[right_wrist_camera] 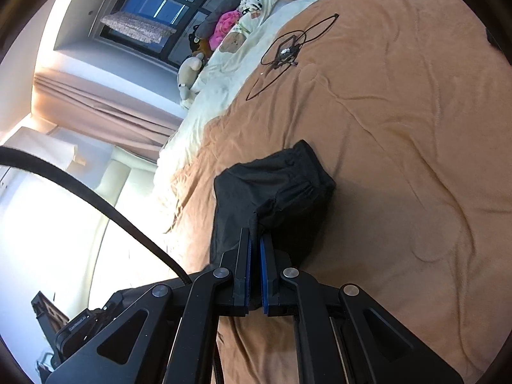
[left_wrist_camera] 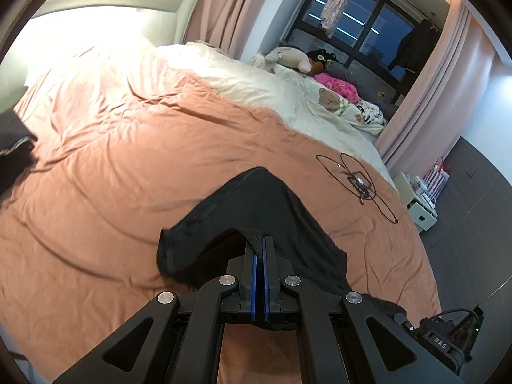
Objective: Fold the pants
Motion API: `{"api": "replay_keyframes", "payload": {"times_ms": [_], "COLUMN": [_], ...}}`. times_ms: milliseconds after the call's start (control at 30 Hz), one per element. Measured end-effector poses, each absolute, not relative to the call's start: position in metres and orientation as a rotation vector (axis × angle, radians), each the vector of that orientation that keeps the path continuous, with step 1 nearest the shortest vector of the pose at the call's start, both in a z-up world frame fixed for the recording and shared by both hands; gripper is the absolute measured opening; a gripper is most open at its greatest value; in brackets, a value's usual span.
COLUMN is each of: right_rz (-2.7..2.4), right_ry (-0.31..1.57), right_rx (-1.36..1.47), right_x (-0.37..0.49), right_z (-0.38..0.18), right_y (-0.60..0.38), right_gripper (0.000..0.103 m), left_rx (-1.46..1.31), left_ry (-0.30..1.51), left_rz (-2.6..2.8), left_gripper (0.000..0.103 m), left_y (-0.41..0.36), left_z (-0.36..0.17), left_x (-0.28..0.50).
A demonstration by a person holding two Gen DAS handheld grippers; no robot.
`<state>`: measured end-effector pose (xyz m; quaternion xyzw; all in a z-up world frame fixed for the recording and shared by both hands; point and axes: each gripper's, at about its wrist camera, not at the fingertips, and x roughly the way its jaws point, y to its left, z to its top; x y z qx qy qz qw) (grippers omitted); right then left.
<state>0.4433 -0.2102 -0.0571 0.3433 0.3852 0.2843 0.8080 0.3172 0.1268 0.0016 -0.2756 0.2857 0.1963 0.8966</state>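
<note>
Black pants [left_wrist_camera: 256, 204] hang in a bunch over an orange-pink bedspread [left_wrist_camera: 128, 166]. My left gripper [left_wrist_camera: 260, 240] is shut on a dark edge of the pants, with cloth pinched between its blue pads and draping forward and to both sides. In the right wrist view, the pants [right_wrist_camera: 275, 185] show a gathered waistband, and my right gripper [right_wrist_camera: 255, 240] is shut on that cloth, which hangs ahead of the fingertips above the bedspread [right_wrist_camera: 400, 160]. Whatever lies under the hanging fabric is hidden.
A tangled black cable [left_wrist_camera: 355, 182] lies on the bed to the right, also in the right wrist view as a cable [right_wrist_camera: 288, 51]. Plush toys [left_wrist_camera: 291, 59] and a cream sheet [left_wrist_camera: 256, 76] sit at the far side. Another dark garment [left_wrist_camera: 12, 150] lies at the left edge. Curtains [left_wrist_camera: 220, 9] and a window stand behind.
</note>
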Motion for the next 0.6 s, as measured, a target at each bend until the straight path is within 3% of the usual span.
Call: {"api": "replay_keyframes", "payload": {"times_ms": [300, 600], "right_rz": [0.592, 0.586], "right_ry": [0.828, 0.858], "right_rx": [0.722, 0.600], "right_x": [0.490, 0.543], "right_z": [-0.051, -0.048], "right_y": [-0.178, -0.139], "right_gripper": [0.002, 0.004], "left_rx": [-0.525, -0.488], "left_ry": [0.633, 0.721], "left_rz": [0.395, 0.398], "left_gripper": [0.003, 0.003], "left_y": [0.160, 0.191], "left_z": [-0.001, -0.035], "left_x": [0.386, 0.463]}}
